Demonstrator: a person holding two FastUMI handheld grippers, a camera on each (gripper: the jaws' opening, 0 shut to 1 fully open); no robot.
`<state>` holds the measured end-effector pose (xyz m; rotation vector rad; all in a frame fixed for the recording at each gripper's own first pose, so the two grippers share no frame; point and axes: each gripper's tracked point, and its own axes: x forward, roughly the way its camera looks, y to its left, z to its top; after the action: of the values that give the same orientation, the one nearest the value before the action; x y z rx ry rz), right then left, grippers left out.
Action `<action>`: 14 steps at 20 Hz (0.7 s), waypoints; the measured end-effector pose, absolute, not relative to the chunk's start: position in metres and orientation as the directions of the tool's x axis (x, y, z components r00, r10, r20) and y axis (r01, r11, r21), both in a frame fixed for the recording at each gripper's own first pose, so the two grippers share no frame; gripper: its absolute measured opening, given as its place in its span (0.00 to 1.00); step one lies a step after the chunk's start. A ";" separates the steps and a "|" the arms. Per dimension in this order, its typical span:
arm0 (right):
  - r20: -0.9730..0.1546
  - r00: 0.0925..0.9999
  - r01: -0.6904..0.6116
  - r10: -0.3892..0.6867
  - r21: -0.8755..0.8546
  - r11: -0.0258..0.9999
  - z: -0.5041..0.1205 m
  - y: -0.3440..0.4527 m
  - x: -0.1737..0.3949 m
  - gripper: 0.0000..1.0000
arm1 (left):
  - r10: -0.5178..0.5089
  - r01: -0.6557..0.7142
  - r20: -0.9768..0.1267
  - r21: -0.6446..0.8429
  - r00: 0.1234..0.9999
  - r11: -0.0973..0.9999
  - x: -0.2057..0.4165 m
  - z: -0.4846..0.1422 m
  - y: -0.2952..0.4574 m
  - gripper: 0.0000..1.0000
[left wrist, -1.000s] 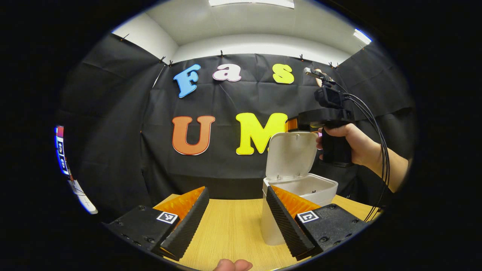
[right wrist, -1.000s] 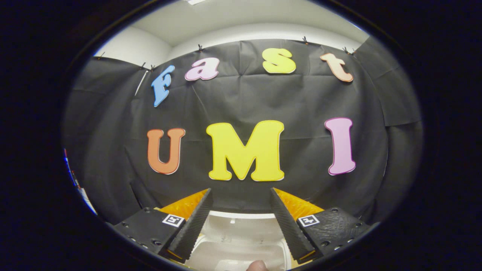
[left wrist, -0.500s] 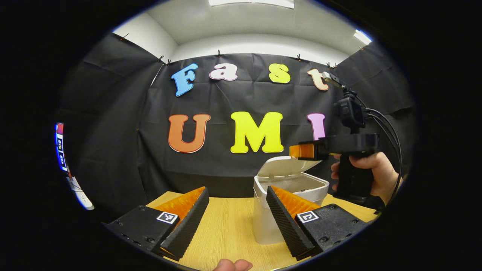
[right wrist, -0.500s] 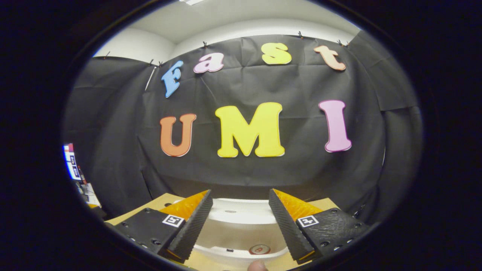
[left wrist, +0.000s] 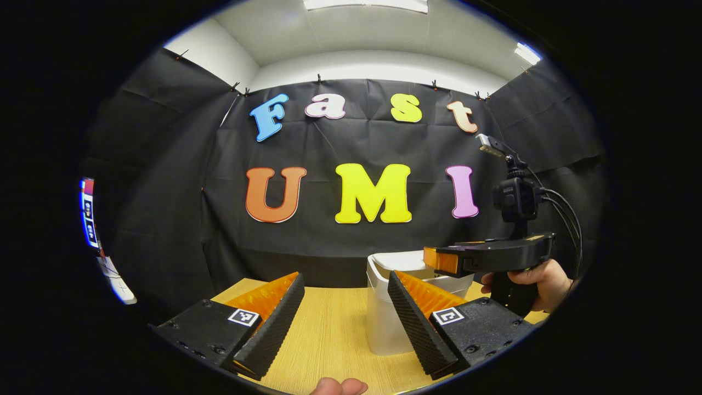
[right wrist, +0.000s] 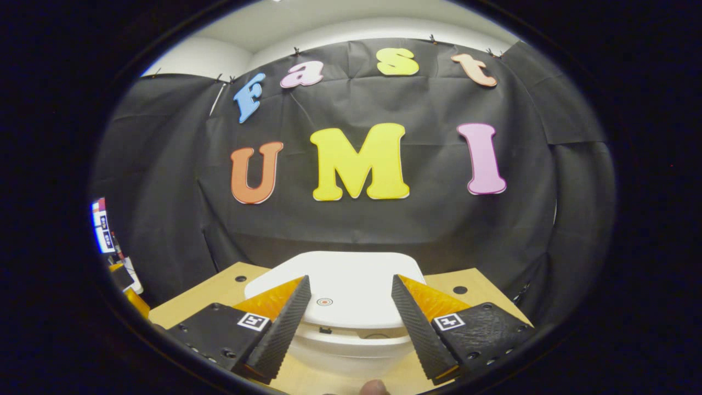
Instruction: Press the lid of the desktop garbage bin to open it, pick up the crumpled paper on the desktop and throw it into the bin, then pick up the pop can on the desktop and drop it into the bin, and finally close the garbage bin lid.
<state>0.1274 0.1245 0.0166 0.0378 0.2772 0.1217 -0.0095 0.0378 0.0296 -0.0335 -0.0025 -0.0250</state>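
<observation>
- The lid (right wrist: 334, 285) has dropped from upright a second ago to lying flat on the bin (left wrist: 384, 323), and the right gripper (left wrist: 439, 260) has come down with it — it now sits level over the bin's top in the left gripper view.
- The bin stands on the wooden table (left wrist: 329, 334) toward the far edge, just in front of the black cloth wall; a small round mark sits on the lid's near part.
- In the right gripper view the right gripper's own fingers (right wrist: 285, 323) stand spread wide apart above the lid's near edge, one to each side of the round mark, holding nothing; whether they touch the lid I cannot tell.
- A hand (left wrist: 540, 282) grips the right gripper's handle to the right of the bin, with cables trailing off behind it.
- The left gripper (left wrist: 345, 323) is held low over the table, near the bin's left side — its fingers wide open and empty, the right-hand finger overlapping the bin's wall in view.
- Bare tabletop lies open to the bin's left and toward the near edge; two small holes show in the table beside the bin in the right gripper view.
</observation>
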 end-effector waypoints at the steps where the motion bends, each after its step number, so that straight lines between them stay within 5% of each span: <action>1: -0.268 0.956 -0.115 0.123 0.048 0.992 0.014 0.125 0.127 0.93 | -0.021 0.021 0.002 -0.032 1.000 0.999 -0.009 0.028 0.040 0.99; 14: -0.262 0.950 -0.181 0.169 -0.023 0.983 -0.007 0.124 0.128 0.97 | -0.052 0.049 -0.027 -0.078 0.998 0.996 0.013 0.004 0.025 0.99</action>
<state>0.1283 0.1238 -0.0073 -0.0471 0.2620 0.1778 0.0134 0.0255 0.0040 -0.0779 0.0291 -0.0506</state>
